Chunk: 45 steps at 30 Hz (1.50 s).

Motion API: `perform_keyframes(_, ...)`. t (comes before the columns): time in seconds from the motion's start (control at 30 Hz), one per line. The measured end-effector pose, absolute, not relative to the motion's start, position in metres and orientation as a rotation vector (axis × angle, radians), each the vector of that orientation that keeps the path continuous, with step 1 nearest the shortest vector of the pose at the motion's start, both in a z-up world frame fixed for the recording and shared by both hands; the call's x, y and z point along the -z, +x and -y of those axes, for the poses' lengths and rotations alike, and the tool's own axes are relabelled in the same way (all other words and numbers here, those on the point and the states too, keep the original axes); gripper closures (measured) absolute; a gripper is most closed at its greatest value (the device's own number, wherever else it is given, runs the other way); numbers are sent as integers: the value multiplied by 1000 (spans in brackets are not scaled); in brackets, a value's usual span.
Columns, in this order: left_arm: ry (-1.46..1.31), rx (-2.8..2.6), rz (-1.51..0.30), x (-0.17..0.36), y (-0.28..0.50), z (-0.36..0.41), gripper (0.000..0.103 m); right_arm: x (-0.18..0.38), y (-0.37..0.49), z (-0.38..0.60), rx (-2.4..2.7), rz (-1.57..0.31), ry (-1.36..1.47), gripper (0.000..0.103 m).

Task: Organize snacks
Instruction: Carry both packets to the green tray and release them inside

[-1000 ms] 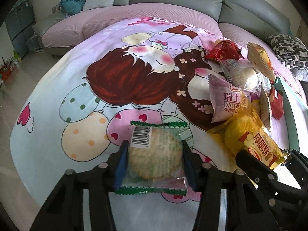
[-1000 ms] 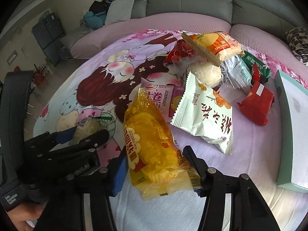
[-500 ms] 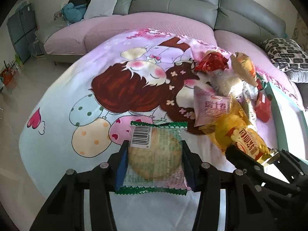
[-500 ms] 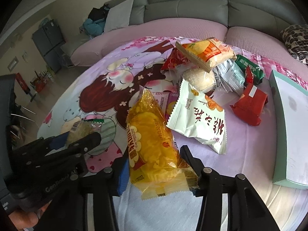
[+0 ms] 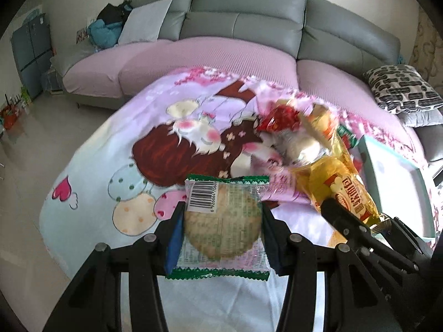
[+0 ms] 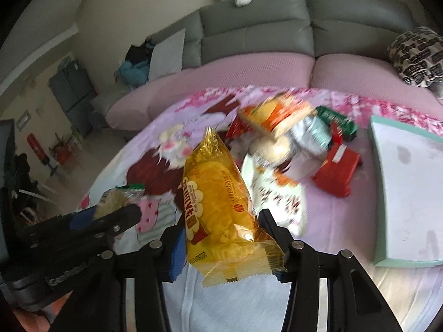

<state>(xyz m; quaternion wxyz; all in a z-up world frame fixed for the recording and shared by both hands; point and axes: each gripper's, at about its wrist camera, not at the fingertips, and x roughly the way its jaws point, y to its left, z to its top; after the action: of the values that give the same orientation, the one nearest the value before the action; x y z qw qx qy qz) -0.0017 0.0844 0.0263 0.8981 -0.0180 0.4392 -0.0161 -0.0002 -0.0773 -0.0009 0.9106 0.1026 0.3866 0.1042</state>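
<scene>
Left wrist view: the left tongs (image 5: 221, 238) clamp a clear, green-edged round biscuit packet (image 5: 223, 221), held off the cartoon-printed cloth (image 5: 116, 149) that covers the surface. At right, the right tongs (image 5: 357, 221) carry a yellow cake packet (image 5: 340, 185).

Right wrist view: the right tongs (image 6: 221, 244) grip the yellow cake packet (image 6: 218, 207) by its lower end. Beyond lies a blurred heap of snacks (image 6: 290, 144), apparently a white packet and red wrappers among them, and a pale green tray (image 6: 379, 193) lies at right.
</scene>
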Motion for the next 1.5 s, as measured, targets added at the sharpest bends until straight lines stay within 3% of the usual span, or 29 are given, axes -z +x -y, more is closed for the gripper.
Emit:
perform_keyframes(0.4,-19,88,-851,-61,0,-52,51,-31,-6,157,45,-638,326,52)
perform_keyframes(0.9,103,311,-825,-90,15,65,51,-32,-16,287,488,-589,427,52)
perform_keyframes(1.5,279,532,-841,-36,47,208,51,-17,-43,373,712,-589,542,52)
